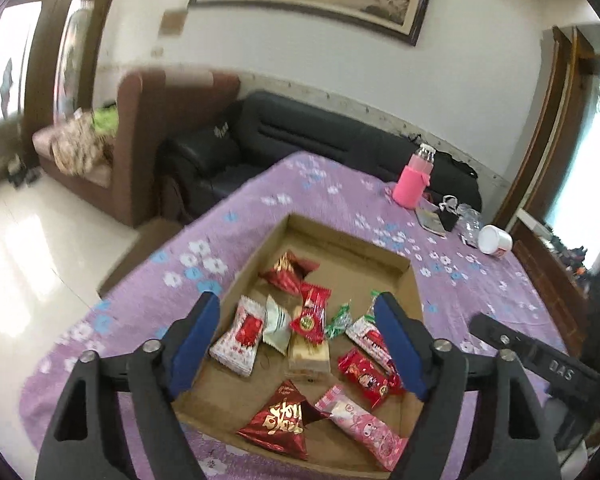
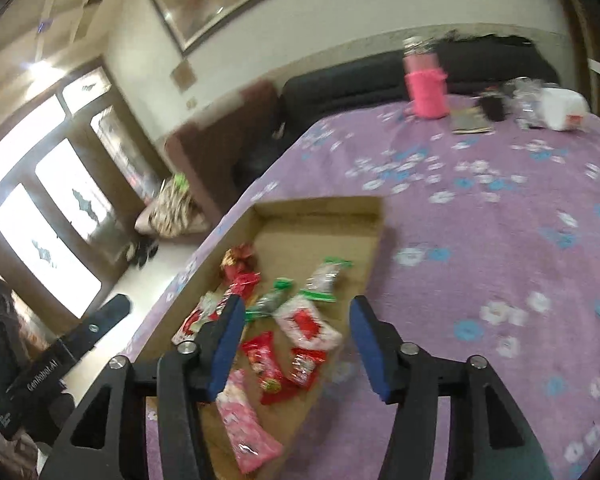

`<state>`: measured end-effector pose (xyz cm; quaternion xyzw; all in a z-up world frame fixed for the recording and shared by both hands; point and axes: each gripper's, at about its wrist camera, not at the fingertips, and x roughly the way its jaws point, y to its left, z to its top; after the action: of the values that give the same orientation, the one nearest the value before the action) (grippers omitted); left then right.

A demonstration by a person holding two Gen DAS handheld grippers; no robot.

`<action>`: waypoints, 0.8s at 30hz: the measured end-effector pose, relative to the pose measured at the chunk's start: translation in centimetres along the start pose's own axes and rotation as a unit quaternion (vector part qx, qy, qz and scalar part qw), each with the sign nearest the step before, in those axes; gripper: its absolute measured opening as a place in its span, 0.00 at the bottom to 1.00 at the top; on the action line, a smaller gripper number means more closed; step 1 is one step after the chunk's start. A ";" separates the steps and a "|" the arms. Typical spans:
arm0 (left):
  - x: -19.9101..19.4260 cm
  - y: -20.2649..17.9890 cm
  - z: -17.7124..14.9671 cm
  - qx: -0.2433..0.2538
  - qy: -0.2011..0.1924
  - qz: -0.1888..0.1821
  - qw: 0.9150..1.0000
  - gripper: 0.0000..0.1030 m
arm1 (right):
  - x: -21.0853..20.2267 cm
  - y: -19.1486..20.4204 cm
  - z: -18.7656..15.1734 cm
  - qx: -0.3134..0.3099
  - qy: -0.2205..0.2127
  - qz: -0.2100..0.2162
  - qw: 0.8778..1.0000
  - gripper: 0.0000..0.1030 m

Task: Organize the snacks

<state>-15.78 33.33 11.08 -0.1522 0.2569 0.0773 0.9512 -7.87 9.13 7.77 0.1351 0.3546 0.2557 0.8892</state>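
A shallow cardboard box [image 1: 340,240] lies on a purple flowered tablecloth [image 1: 228,232] and holds several wrapped snacks. Among them are a red triangular packet [image 1: 280,420], a pink packet [image 1: 364,428], a white-and-red packet [image 1: 240,336] and a beige wafer block [image 1: 308,356]. My left gripper [image 1: 296,304] hangs open above the middle of the box, with nothing between its blue pads. In the right wrist view my right gripper [image 2: 298,306] is open over the box's [image 2: 320,204] near right part. Below it lie a white-and-red packet [image 2: 308,324] and a red packet [image 2: 266,364], untouched.
At the table's far end stand a pink-sleeved bottle [image 1: 414,178], a tipped white cup [image 1: 494,240] and small dark items [image 1: 440,220]. A black sofa [image 1: 300,132] and a brown sofa [image 1: 140,140] lie beyond. The table drops off left of the box.
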 end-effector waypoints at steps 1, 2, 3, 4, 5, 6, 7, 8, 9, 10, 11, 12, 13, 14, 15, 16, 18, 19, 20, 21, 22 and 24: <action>-0.7 -0.8 0.0 0.009 -0.013 0.007 1.000 0.80 | -0.7 -0.7 -0.4 0.010 -0.007 -0.005 1.000 0.58; -1.1 -1.2 0.1 0.013 -0.021 0.012 1.000 0.83 | -1.3 -1.1 -0.8 0.018 -0.013 -0.011 1.000 0.58; -1.9 -2.0 0.1 0.021 -0.037 0.022 0.999 0.88 | -1.9 -1.6 -1.2 0.028 -0.021 -0.020 0.999 0.58; -2.8 -2.8 0.1 0.030 -0.056 0.034 0.997 0.90 | -2.6 -2.1 -1.7 0.036 -0.029 -0.032 0.998 0.58; -3.6 -3.5 0.1 0.038 -0.073 0.046 0.996 0.93 | -3.1 -2.3 -2.0 0.042 -0.035 -0.043 0.998 0.58; -4.4 -4.3 0.0 0.046 -0.091 0.058 0.993 0.97 | -3.8 -2.5 -2.3 0.043 -0.043 -0.054 0.997 0.58; -5.1 -4.9 0.0 0.054 -0.106 0.068 0.991 0.99 | -4.3 -2.4 -2.6 0.038 -0.050 -0.064 0.996 0.58; -5.9 -5.6 -0.1 0.061 -0.120 0.074 0.988 1.00 | -4.8 -2.3 -2.8 0.032 -0.055 -0.069 0.996 0.58; -6.6 -6.3 -0.1 0.067 -0.132 0.079 0.986 1.00 | -5.3 -1.9 -3.0 0.025 -0.062 -0.072 0.995 0.58; -7.0 -6.8 -0.1 0.071 -0.139 0.079 0.985 1.00 | -5.8 -1.6 -3.2 0.019 -0.068 -0.073 0.995 0.58; -7.8 -7.5 -0.1 0.076 -0.149 0.080 0.983 1.00 | -6.3 -1.0 -3.4 0.009 -0.074 -0.077 0.994 0.60; -8.4 -8.0 -0.1 0.078 -0.154 0.083 0.981 1.00 | -6.7 -0.5 -3.6 0.001 -0.078 -0.080 0.994 0.66; -8.8 -8.4 -0.1 0.079 -0.157 0.088 0.980 1.00 | -7.0 -0.1 -3.9 -0.007 -0.082 -0.083 0.993 0.70; -9.5 -9.1 -0.1 0.083 -0.165 0.106 0.977 1.00 | -7.4 0.6 -4.2 -0.019 -0.087 -0.084 0.993 0.70; -10.1 -9.6 -0.3 0.086 -0.173 0.124 0.973 1.00 | -7.7 1.1 -4.5 -0.029 -0.089 -0.083 0.992 0.70; -10.7 -10.1 -0.5 0.088 -0.184 0.144 0.968 1.00 | -8.0 1.6 -4.9 -0.042 -0.089 -0.084 0.992 0.70; -11.7 -10.7 -1.3 0.086 -0.206 0.178 0.958 1.00 | -8.5 2.4 -5.7 -0.064 -0.091 -0.086 0.990 0.70; -12.2 -11.2 -1.8 0.085 -0.217 0.191 0.953 1.00 | -8.7 2.6 -6.0 -0.069 -0.095 -0.087 0.989 0.71; -12.5 -11.7 -2.2 0.089 -0.222 0.197 0.951 1.00 | -9.1 2.7 -6.3 -0.073 -0.098 -0.090 0.988 0.73; -12.7 -12.0 -2.4 0.095 -0.224 0.201 0.949 1.00 | -9.4 2.8 -6.6 -0.078 -0.101 -0.093 0.987 0.76; -13.0 -12.5 -2.5 0.103 -0.222 0.200 0.949 1.00 | -9.8 2.8 -6.7 -0.082 -0.104 -0.095 0.987 0.77; -13.5 -12.8 -2.7 0.107 -0.223 0.190 0.950 1.00 | -10.5 3.0 -7.0 -0.091 -0.114 -0.103 0.984 0.77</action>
<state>-25.77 19.48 18.98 0.0233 0.0690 0.2603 0.9628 -20.31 6.28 9.91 0.0450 0.2379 0.1767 0.9540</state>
